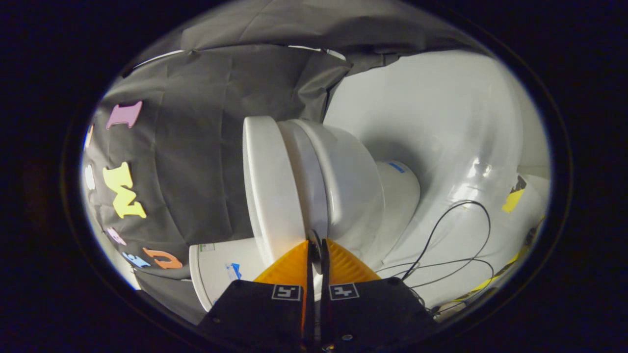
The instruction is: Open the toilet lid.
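The view is rolled on its side, so the white toilet lies sideways ahead of the fingers. Its lid (267, 186) is down flat on the seat (306, 181), with the bowl (353, 186) and the pedestal (400, 191) beyond to the right. My gripper (317, 242) is shut, its two orange fingers (289, 267) pressed together with only a thin dark slit between them. The tips sit right at the toilet's front rim, near the line where seat and bowl meet. I see nothing held between them.
The white tank (221, 274) with a blue sticker is left of the fingers, against the black cloth wall (196, 147). Thin black cables (458, 235) loop over the glossy white floor (441, 122) to the right, near yellow tape (512, 200).
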Tool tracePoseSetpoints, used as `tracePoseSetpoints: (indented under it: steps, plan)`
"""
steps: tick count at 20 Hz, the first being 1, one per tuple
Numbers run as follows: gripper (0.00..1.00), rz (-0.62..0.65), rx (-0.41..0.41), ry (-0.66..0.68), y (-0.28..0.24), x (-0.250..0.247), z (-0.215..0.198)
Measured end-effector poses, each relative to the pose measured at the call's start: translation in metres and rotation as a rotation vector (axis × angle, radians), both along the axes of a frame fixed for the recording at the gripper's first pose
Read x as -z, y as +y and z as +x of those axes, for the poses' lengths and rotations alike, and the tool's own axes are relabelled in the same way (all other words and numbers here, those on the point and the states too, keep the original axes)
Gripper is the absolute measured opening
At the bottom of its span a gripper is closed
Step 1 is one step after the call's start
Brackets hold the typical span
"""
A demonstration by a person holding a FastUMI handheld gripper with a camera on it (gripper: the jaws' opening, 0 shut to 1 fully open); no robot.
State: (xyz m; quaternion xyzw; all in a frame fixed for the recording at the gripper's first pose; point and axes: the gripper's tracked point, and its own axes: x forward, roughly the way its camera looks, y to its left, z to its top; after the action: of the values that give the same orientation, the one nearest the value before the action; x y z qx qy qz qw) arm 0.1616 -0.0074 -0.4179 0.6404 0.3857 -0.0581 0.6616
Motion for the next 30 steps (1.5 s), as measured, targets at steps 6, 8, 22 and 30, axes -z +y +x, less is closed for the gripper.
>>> tracePoseSetpoints:
  steps: [6,8,22,30]
  plan:
    - [0.07,-0.094,-0.028,-0.005,0.002,-0.013,-0.001]
    - [0.07,-0.110,-0.032,-0.018,0.003,-0.022,0.002]
    - [0.04,-0.323,-0.119,-0.165,0.021,-0.100,0.006]
    - [0.04,-0.477,-0.192,-0.212,0.050,-0.150,0.013]
